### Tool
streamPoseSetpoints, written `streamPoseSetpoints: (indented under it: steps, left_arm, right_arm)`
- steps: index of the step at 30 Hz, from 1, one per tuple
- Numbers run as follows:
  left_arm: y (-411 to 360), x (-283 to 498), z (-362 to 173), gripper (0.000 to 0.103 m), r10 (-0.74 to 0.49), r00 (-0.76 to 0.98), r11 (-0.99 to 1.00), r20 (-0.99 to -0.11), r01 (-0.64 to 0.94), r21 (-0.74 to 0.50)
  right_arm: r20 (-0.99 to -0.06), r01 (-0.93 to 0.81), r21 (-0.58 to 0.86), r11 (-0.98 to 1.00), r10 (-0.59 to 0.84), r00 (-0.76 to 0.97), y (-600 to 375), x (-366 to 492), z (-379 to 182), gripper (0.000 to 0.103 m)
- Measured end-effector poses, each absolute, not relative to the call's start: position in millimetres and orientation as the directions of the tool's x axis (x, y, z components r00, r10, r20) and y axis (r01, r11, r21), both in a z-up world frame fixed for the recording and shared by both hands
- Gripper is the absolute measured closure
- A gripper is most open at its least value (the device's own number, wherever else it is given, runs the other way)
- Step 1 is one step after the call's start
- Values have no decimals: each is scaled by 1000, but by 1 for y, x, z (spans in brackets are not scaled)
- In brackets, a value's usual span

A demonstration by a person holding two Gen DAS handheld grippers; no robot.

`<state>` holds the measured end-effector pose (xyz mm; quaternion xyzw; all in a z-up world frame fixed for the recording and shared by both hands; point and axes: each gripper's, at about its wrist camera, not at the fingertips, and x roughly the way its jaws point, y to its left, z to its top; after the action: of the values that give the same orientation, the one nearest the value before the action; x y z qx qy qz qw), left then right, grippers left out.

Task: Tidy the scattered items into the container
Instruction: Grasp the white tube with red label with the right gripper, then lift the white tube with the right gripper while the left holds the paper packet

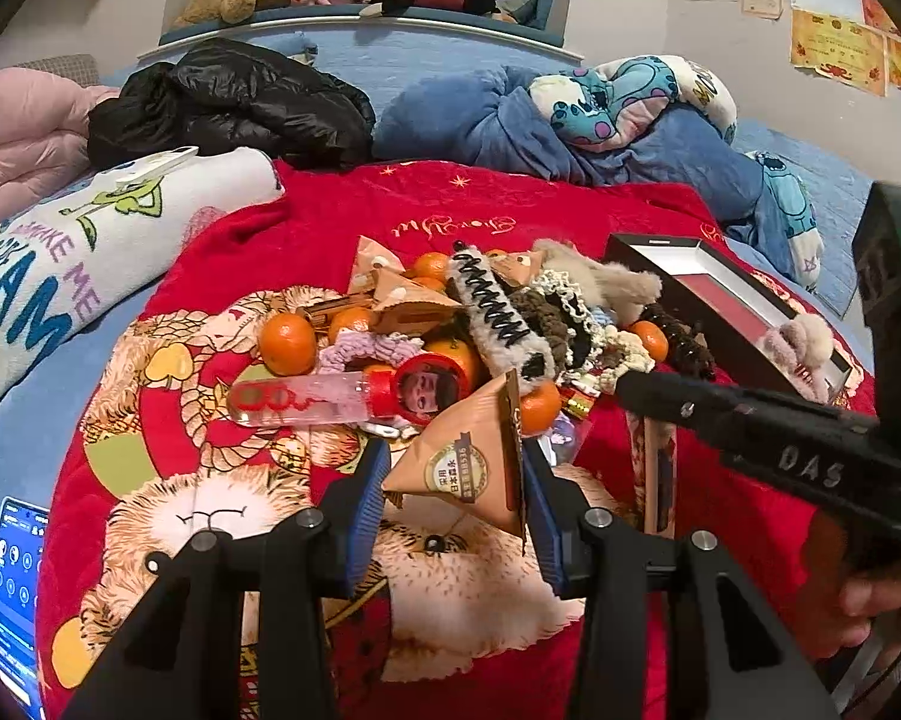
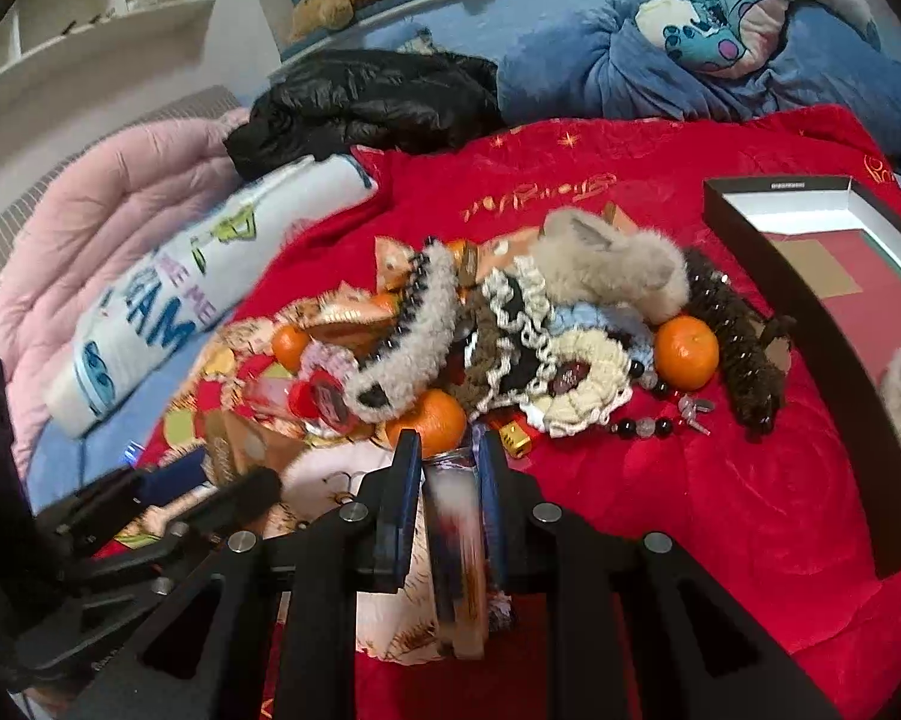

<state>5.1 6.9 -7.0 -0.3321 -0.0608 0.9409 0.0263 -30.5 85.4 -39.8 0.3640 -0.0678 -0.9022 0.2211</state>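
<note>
Left gripper [image 1: 453,495] pinches a triangular brown packet [image 1: 471,468] between its pads; right gripper [image 2: 450,468] squeezes a slim blurred packet [image 2: 456,546].

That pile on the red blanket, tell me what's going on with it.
A person is clearing it with two tools. The left hand-held gripper is clamped on a tan triangular packet. The right hand-held gripper is shut on a thin flat packet. The black box beside the pile holds one fluffy item. Oranges, scrunchies and clips are not yet packed.
</note>
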Motion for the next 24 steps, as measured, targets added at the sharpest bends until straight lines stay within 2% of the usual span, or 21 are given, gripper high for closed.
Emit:
streamPoseSetpoints:
  steps: [2, 8, 13, 24]
  left_arm:
    - [10, 6, -7, 58, 87, -779, -992, -621, -11, -125]
    - [14, 5, -8, 58, 91, -777, -992, -623, -16, -126]
    - [13, 7, -13, 58, 93, -768, -993, -633, -22, -119]
    - [21, 6, -20, 58, 94, -755, -994, -649, -34, -104]
  right_arm:
    - [-604, 357, 300, -885, -466, -647, 90, -29, -37, 84]
    - [-622, 365, 325, -872, -488, -612, 95, -27, -42, 84]
    - [-615, 466, 296, -834, -540, -575, 92, -13, -39, 84]
    - [-629, 467, 261, -845, -516, -582, 92, -5, -47, 83]
